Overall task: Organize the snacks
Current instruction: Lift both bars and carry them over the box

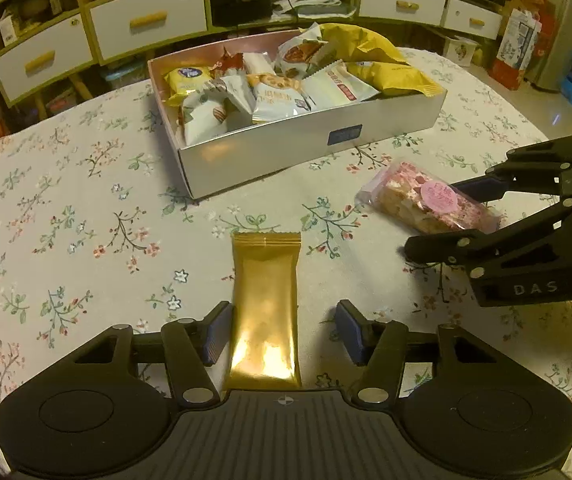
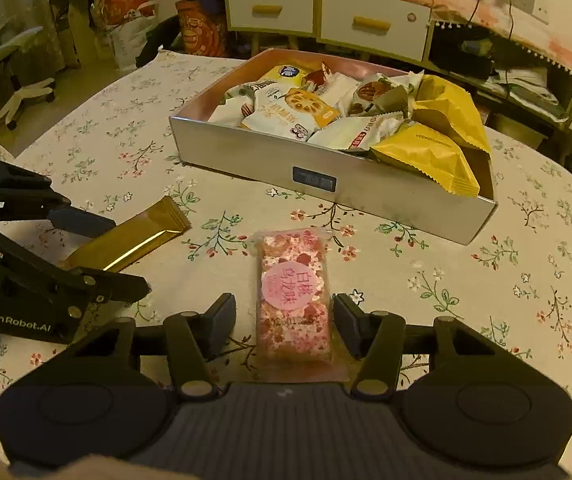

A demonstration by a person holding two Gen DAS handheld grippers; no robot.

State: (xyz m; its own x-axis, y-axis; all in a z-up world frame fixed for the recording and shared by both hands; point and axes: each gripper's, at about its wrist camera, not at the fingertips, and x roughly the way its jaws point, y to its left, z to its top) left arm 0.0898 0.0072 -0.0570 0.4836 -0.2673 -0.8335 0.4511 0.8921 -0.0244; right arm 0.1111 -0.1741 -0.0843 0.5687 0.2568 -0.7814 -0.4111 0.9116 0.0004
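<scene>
Gold packet (image 1: 264, 312): we see it flat on the surface (image 1: 86, 208), between the left claw's (image 1: 284, 330) parted fingers; the left pad is just beside it, the right pad apart.
Pink snack bar (image 2: 294, 296): between the right claw's (image 2: 284, 326) spread fingers, neither pad pressing it.
Box (image 2: 326, 184): ahead of both claws, heaped with wrapped snacks (image 2: 326, 116).

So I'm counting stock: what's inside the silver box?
The silver box holds a pile of wrapped snacks: yellow packets and white ones. Anything beneath that top layer is covered.
</scene>
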